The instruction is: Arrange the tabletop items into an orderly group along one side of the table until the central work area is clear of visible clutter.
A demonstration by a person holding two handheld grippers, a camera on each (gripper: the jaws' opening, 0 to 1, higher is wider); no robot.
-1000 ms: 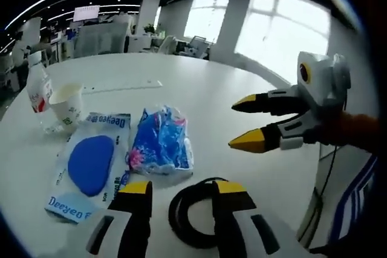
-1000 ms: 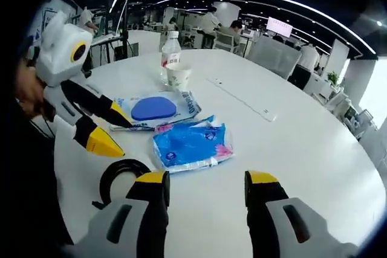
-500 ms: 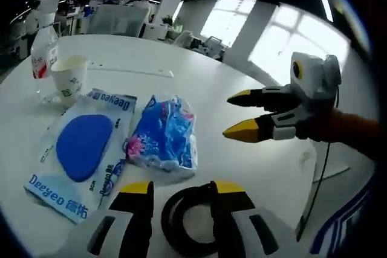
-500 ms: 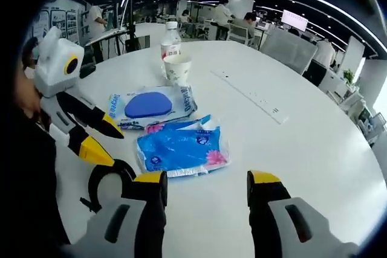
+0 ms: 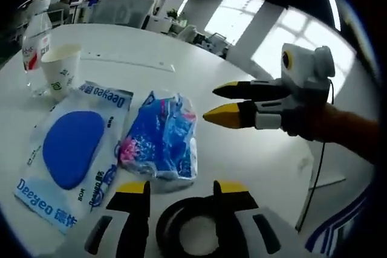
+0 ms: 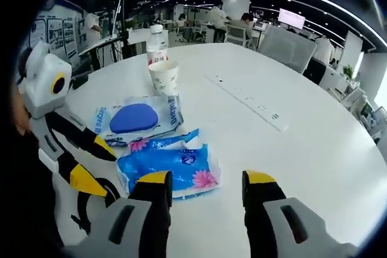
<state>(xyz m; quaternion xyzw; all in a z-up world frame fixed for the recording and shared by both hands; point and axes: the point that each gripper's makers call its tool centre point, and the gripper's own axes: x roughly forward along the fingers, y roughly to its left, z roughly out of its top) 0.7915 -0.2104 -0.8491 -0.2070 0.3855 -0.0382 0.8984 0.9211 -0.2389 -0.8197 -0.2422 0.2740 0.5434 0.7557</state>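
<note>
Jaws parted (both grippers), gripping nothing

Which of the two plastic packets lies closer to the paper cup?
The flat Deeyeo packet with the blue oval, its corner reaching the paper cup; the crinkled blue floral packet lies beyond it, nearer both claws.

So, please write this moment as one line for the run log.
left gripper: open, over black ring | right gripper: open, empty | tissue pack, blue pouch, cup, bottle: untouched
</note>
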